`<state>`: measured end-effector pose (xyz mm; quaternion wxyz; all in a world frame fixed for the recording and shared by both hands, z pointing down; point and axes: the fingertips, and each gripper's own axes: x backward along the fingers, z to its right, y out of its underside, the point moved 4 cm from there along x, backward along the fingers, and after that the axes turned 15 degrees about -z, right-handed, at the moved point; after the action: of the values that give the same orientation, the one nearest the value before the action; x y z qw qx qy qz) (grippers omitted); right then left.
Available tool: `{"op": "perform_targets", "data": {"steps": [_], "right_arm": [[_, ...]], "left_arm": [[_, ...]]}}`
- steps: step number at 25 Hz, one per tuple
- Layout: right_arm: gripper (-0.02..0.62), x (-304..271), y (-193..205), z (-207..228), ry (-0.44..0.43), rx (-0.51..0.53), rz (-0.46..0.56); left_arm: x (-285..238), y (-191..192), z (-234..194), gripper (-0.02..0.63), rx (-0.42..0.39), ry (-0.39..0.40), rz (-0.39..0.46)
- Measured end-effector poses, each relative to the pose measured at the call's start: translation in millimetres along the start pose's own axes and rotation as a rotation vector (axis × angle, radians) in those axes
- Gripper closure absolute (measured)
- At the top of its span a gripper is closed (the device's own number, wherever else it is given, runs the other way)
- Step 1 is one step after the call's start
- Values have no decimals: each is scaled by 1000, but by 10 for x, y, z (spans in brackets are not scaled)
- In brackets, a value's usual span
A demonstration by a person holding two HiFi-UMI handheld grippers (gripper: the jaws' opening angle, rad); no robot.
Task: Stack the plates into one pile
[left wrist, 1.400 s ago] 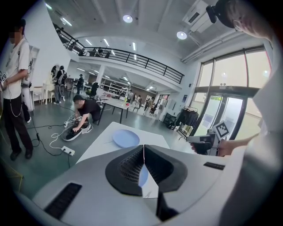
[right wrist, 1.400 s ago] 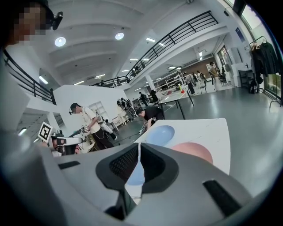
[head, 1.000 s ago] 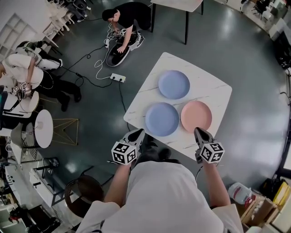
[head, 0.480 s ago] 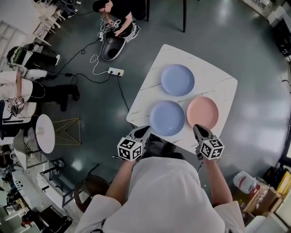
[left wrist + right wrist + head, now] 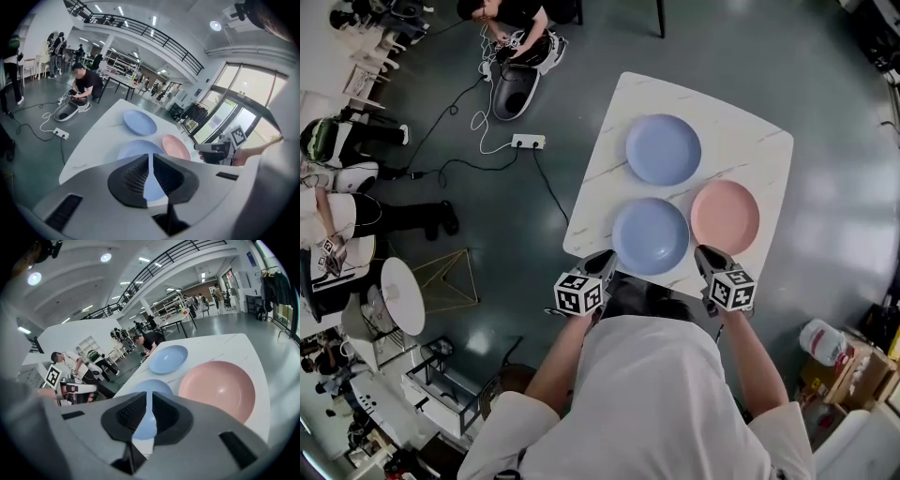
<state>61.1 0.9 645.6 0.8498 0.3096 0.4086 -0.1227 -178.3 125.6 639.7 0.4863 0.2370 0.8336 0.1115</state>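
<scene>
Three plates lie apart on the white marble table (image 5: 757,150): a blue plate (image 5: 663,149) at the far side, a second blue plate (image 5: 650,235) at the near left, and a pink plate (image 5: 725,213) at the near right. My left gripper (image 5: 604,259) hangs at the table's near edge beside the near blue plate, shut and empty. My right gripper (image 5: 706,253) hovers at the near edge just below the pink plate, also shut and empty. The left gripper view shows the near blue plate (image 5: 136,149), the pink plate (image 5: 176,146) and the far blue plate (image 5: 139,122); the right gripper view shows the pink plate (image 5: 217,388).
A power strip (image 5: 529,142) with cables lies on the dark floor left of the table. A person (image 5: 511,19) crouches beyond it, and others sit at the far left. A small round white table (image 5: 401,296) and boxes (image 5: 853,361) stand nearby.
Both grippers have come down and forward toward the table's near edge. The table and plates now sit closer beneath them. Jaws stayed shut.
</scene>
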Motion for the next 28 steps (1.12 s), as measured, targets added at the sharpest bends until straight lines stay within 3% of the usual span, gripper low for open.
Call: {"op": "perform_targets", "data": {"steps": [6, 8, 21, 28], "right_arm": [[561, -263, 86, 103, 20, -79, -31], [560, -338, 140, 173, 23, -116, -47], [483, -801, 531, 389, 84, -329, -120], [472, -970, 691, 457, 119, -409, -141]], "left_arm": [[-194, -19, -278, 585, -34, -26, -41], [-293, -20, -332, 546, -33, -16, -63], [-935, 60, -911, 454, 37, 10, -282], [-1109, 8, -993, 448, -17, -5, -371]]}}
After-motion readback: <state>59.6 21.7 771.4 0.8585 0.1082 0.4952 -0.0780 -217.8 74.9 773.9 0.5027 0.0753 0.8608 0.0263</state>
